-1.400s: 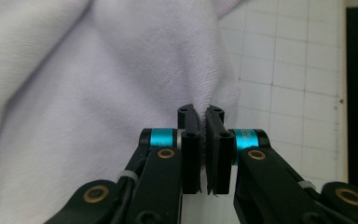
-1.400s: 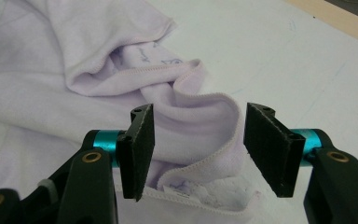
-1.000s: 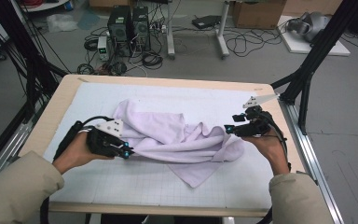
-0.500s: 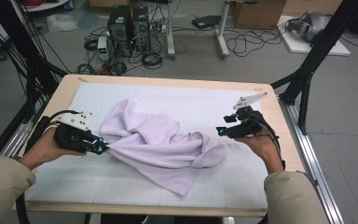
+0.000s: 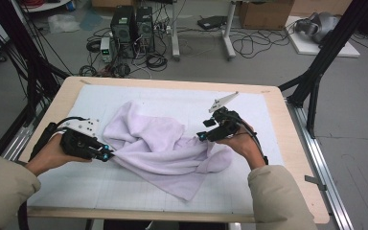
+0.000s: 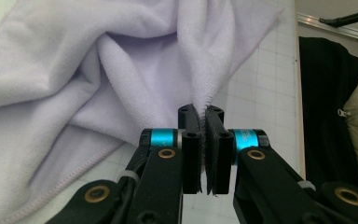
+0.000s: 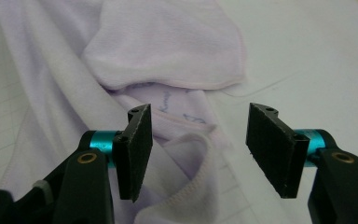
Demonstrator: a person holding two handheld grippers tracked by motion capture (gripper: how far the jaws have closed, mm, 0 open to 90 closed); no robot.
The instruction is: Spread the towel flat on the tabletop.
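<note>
- The lilac towel [image 5: 160, 153] is bunched at tabletop [image 5: 268, 191] centre.
- Its 9 o'clock edge is clamped in the left gripper [image 6: 204, 135] fingers.
- The right gripper [image 7: 198, 140] fingers are held half-open, empty, over a hem.
- Next, that hem is to be gripped for spreading.

A crumpled lilac towel [image 5: 163, 153] is lying across the middle of the white mat [image 5: 268, 120], heaping into folds between the left gripper [image 5: 106, 154] and the right gripper [image 5: 202, 136] and blocking the straight path between them. Bare mat is showing along the far edge, the near edge and the right side, leaving room to pass. Black frame posts [image 5: 316, 72] are standing beside the table's far corners.
</note>
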